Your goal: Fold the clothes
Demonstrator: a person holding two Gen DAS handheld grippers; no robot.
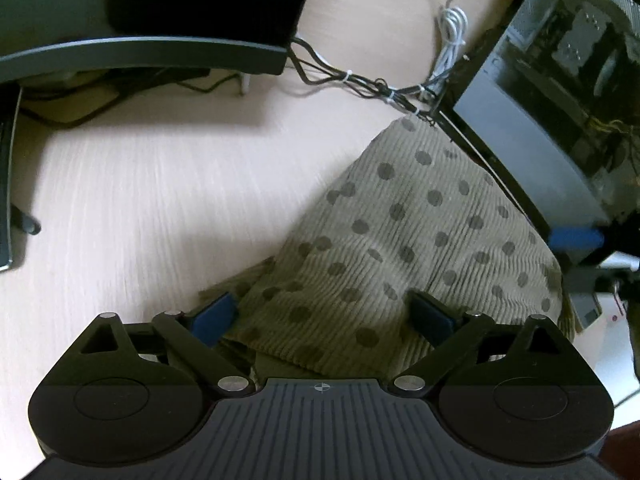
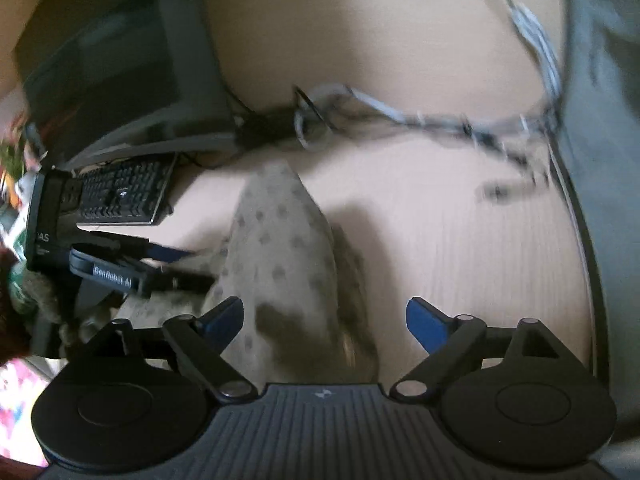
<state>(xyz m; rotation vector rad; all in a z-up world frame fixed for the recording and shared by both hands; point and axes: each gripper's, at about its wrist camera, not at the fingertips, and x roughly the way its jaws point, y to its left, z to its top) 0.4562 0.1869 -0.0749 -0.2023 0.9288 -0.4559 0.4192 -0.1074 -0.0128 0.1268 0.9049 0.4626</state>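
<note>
Mid-fold: dotted garment (image 1: pixel 400 248) lay bunched on the desk (image 1: pixel 160 200) near its back edge. My left claw (image 1: pixel 324 316) and right claw (image 2: pixel 324 320) both gaped, empty. Next, pinch a hem.

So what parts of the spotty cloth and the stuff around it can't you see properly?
- Spotty cloth: near edge hidden behind the left gripper body, left wrist view.
- Cloth and cables: smeared by motion blur, right wrist view.
- Keyboard: key letters too small.
- Right gripper: open, nothing visibly held.

Black keyboard (image 2: pixel 120 194), bundled cables (image 1: pixel 372 86), monitor (image 1: pixel 160 12) on pale desk (image 1: pixel 160 184)
</note>
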